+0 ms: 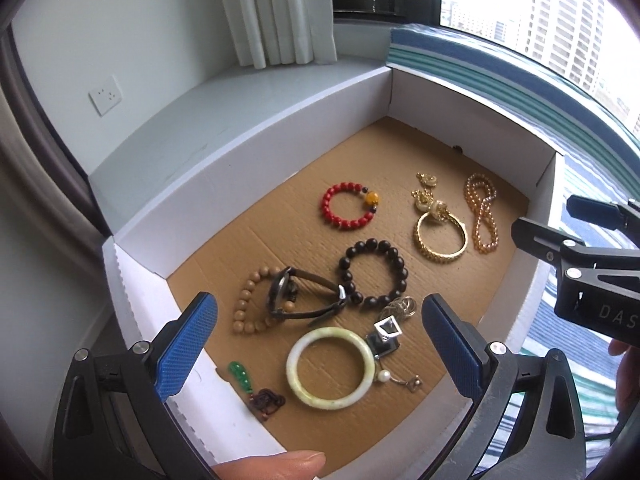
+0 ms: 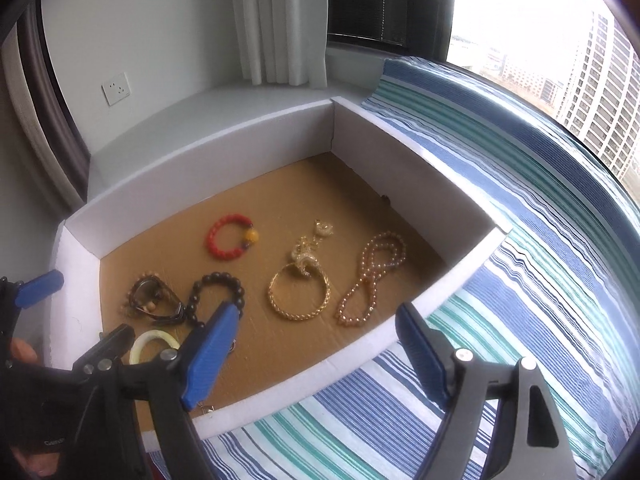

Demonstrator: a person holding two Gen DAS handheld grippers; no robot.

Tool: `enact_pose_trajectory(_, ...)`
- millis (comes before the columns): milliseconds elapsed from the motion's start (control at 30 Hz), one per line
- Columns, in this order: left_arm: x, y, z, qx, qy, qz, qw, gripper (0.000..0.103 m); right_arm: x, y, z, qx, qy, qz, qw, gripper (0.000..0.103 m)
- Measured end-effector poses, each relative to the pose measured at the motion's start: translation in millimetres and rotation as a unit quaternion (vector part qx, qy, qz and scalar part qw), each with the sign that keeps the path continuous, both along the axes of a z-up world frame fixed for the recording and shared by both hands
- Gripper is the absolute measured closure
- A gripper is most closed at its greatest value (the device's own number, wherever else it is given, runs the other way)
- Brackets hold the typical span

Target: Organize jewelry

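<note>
A white cardboard box [image 1: 248, 136] with a brown floor holds the jewelry. In the left wrist view I see a red bead bracelet [image 1: 350, 206], a gold bangle [image 1: 440, 236], an amber bead strand [image 1: 482, 212], a dark bead bracelet [image 1: 372, 272], a tan bead bracelet with a watch [image 1: 280, 300], a pale jade bangle [image 1: 330, 368], a green pendant [image 1: 240, 374] and silver rings [image 1: 398, 308]. My left gripper [image 1: 320, 344] is open and empty above the jade bangle. My right gripper [image 2: 316, 352] is open and empty over the box's near wall [image 2: 360, 344], near the gold bangle [image 2: 298, 294].
The box sits on a blue, green and white striped cloth [image 2: 520, 240]. A grey window ledge [image 1: 192, 120], white curtain [image 1: 276, 12] and wall socket [image 1: 105, 95] lie behind. The right gripper's body [image 1: 580, 264] shows at the box's right side.
</note>
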State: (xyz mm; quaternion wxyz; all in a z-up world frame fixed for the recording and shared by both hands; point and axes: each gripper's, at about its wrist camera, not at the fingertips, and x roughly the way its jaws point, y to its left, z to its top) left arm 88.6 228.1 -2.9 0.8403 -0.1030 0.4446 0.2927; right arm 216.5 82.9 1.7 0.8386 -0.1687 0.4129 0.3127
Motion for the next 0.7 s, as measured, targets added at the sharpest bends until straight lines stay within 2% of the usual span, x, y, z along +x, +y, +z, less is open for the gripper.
enact_pose_trajectory(167,-11,13,6,-0.025,-0.021,0.022,0.9992,0.001,-7,10,-2,-0.015,0.000,0.002,1.000,0.021)
enact_pose_trajectory(300,-12,18,6,-0.020,-0.017,0.034,0.9991,0.001,-10,16,-2,-0.020,-0.001,0.004,1.000,0.021)
enact_pose_trajectory(533,-12,19,1,-0.036,-0.015,0.034,0.9987,0.001,-14,22,-2,-0.026,-0.006,0.006,1.000,0.021)
enact_pose_trajectory(700,-16,19,2,-0.040,-0.028,0.038,0.9981,0.001,-14,23,-2,-0.027,-0.007,0.006,1.000,0.021)
